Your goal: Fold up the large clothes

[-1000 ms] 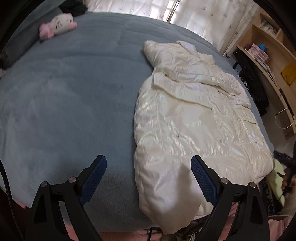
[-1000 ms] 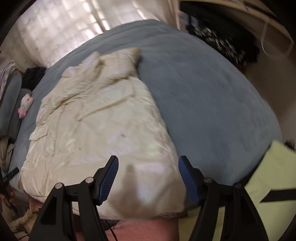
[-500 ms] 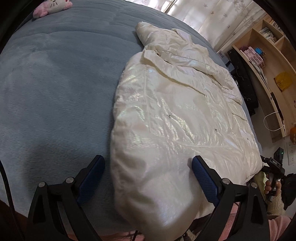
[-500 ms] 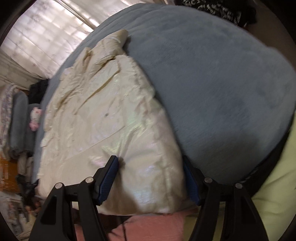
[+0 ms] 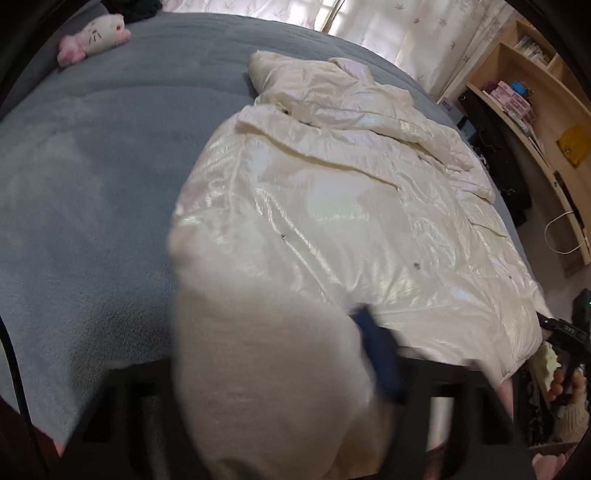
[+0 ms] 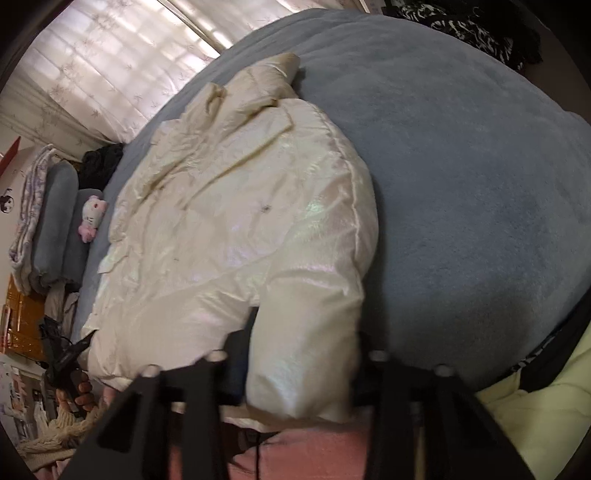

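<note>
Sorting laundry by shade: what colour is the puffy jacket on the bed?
Glossy cream-white puffy jacket, clearest in the left wrist view.

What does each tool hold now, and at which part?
Both hold the white puffer jacket at its near hem: left tool and right tool, one corner each.

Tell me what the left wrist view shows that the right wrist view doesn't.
Left wrist only: the wooden shelves beside the bed, and the left gripper, whose jaws have just been closing, bunching one near corner of the coat.
Right wrist only: stacked grey pillows, and the right gripper, jaws also just closing, pinching the other near corner.
Both: the cream coat on the blue blanket, the plush cat and the curtains.
</note>
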